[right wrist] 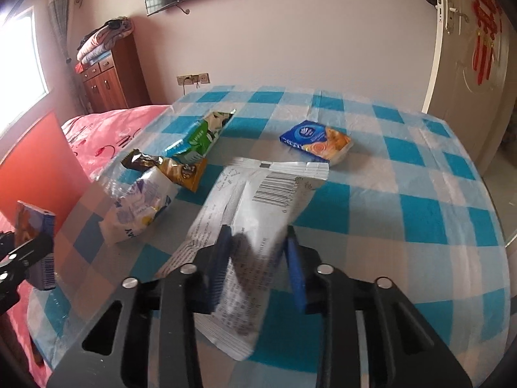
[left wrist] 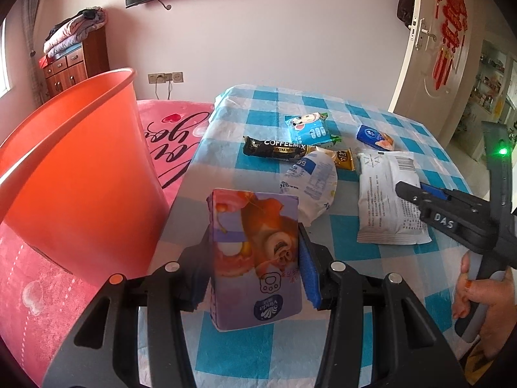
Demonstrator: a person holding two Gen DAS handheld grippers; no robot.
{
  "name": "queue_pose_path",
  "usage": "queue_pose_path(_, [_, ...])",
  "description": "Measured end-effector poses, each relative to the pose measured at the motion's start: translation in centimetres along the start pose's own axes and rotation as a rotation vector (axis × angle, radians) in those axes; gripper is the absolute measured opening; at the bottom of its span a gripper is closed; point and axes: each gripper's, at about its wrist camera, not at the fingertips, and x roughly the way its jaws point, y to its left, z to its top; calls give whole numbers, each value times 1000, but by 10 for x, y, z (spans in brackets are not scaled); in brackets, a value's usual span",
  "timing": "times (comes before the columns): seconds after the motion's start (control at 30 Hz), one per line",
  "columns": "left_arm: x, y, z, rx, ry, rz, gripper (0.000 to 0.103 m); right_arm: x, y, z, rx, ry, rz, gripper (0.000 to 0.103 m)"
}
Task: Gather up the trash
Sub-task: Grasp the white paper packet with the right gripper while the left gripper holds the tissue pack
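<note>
My left gripper (left wrist: 255,258) is shut on a purple tissue pack (left wrist: 255,252) with a bear print, held above the checked table near the red bin (left wrist: 74,168) at the left. My right gripper (right wrist: 258,258) straddles a long white wrapper (right wrist: 252,207) that lies between its blue pads; the jaws look open around it. The same white wrapper (left wrist: 384,197) lies on the table in the left wrist view, with the right gripper (left wrist: 416,194) over it. A crumpled white bag (left wrist: 310,181), a black coffee-mix sachet (left wrist: 278,147), a blue cartoon pack (left wrist: 310,127) and a small blue tissue pack (left wrist: 374,137) lie farther back.
The blue-and-white checked tablecloth (right wrist: 404,213) covers the table. A pink bed cover (left wrist: 174,139) lies to the left behind the bin. A wooden cabinet (left wrist: 74,64) stands at the far left wall, a white door (left wrist: 426,51) at the right.
</note>
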Motion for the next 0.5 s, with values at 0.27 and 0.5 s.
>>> queue_pose_path(0.27, [-1, -1, -2, -5, 1, -33, 49, -3, -9, -2, 69, 58, -6, 35])
queue_pose_path(0.5, [1, 3, -3, -17, 9, -45, 49, 7, 1, 5, 115, 97, -9, 88])
